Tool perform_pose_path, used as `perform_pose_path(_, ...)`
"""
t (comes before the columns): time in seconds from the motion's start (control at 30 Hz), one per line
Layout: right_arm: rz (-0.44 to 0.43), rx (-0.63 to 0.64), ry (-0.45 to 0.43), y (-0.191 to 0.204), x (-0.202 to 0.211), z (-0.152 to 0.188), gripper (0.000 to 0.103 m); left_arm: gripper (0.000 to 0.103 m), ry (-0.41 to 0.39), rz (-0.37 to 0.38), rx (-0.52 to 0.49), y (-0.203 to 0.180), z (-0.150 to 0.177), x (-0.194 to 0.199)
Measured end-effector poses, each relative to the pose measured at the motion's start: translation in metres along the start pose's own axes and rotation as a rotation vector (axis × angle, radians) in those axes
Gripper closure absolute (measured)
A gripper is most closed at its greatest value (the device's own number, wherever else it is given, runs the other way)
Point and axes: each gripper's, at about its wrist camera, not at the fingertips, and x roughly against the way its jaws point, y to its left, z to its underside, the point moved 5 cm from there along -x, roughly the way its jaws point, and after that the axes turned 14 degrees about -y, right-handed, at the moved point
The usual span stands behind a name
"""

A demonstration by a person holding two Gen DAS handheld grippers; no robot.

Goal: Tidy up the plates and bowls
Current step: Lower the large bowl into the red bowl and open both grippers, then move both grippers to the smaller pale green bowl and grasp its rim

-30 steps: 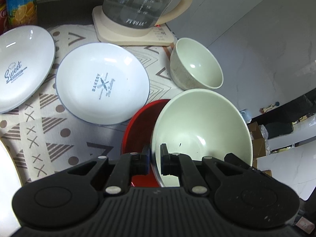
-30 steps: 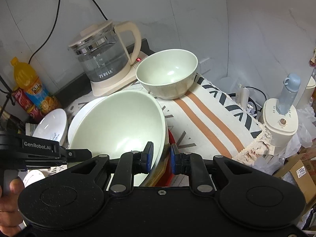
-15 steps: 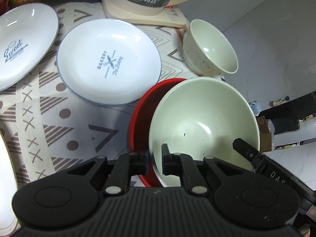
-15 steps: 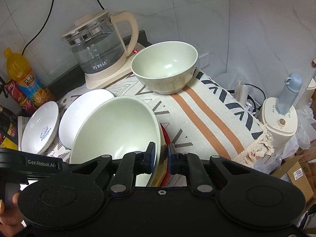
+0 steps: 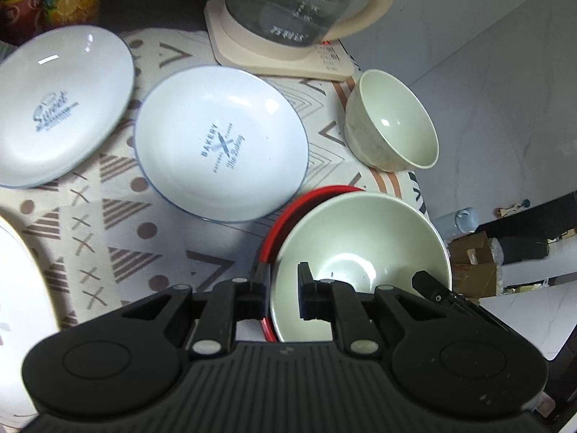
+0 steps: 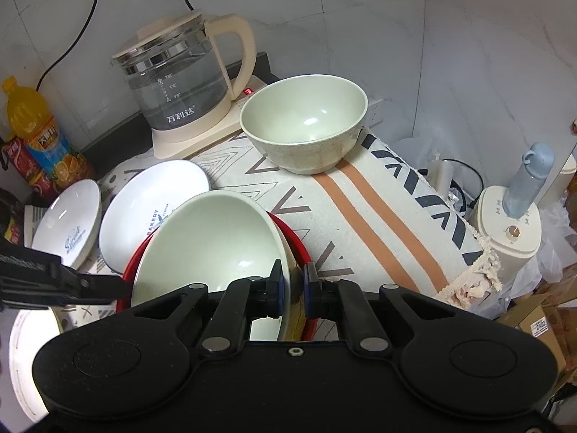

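Note:
A large pale green bowl (image 5: 360, 252) (image 6: 216, 245) rests tilted in a red plate (image 5: 285, 216) (image 6: 295, 241) on the patterned cloth. My left gripper (image 5: 283, 288) straddles the bowl's near rim; its jaws are opening and a gap shows beside the rim. My right gripper (image 6: 295, 285) is shut on the bowl's opposite rim, and its tip (image 5: 429, 285) shows in the left wrist view. A smaller green bowl (image 5: 393, 122) (image 6: 306, 122) stands upright further back. Two white printed plates (image 5: 220, 144) (image 5: 61, 104) lie to the left.
A glass kettle (image 6: 180, 79) on its cream base stands at the back, with a juice bottle (image 6: 36, 133) to its left. Another white plate (image 5: 18, 288) lies at the near left. The cloth's fringed edge (image 6: 468, 281) drops off at the right beside a cream appliance (image 6: 512, 223).
The large green bowl has come down from a steep tilt to lie lower in the red plate. My left jaws have widened off its rim. My right jaws have closed on the rim.

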Motion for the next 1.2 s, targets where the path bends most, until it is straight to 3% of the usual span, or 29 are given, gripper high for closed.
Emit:
perform_pose_path(0.13, -0.001, 0.007, 0.004, -0.001, -0.002, 0.0, 0.094, 0.083, -0.015, -0.013, -0.004, 0.003, -0.002, 0.0)
perform_pose_path(0.4, 0.007, 0.039, 0.012, -0.002, -0.004, 0.0, 0.094, 0.083, 0.002, -0.039, 0.017, 0.009, 0.009, -0.012)
perform_pose_path(0.73, -0.05, -0.017, 0.019, -0.008, 0.008, -0.004, 0.09, 0.083, 0.0, -0.045, -0.018, 0.0, 0.002, -0.011)
perform_pose_path(0.77, -0.054, -0.022, 0.022, -0.008, 0.009, -0.004, 0.086, 0.083, 0.001, -0.044, -0.027, -0.002, 0.002, -0.011)
perform_pose_path(0.83, -0.056, -0.034, 0.026, -0.009, 0.011, -0.005, 0.072, 0.072, 0.005, -0.046, -0.042, -0.006, 0.001, -0.011)
perform_pose_path(0.9, -0.053, -0.043, 0.021, -0.012, 0.014, -0.007, 0.048, 0.063, -0.002, -0.043, -0.048, -0.01, -0.001, -0.01)
perform_pose_path(1.03, -0.057, -0.045, 0.012, -0.017, 0.016, -0.013, 0.035, 0.044, -0.035, -0.06, -0.065, -0.017, -0.006, -0.008)
perform_pose_path(1.1, -0.057, -0.054, 0.013, -0.02, 0.014, -0.016, 0.018, 0.04, -0.04, -0.067, -0.065, -0.02, -0.009, -0.009)
perform_pose_path(1.2, -0.067, -0.08, -0.005, -0.025, 0.014, -0.02, 0.011, 0.036, -0.028, -0.063, -0.051, -0.026, -0.012, -0.014)
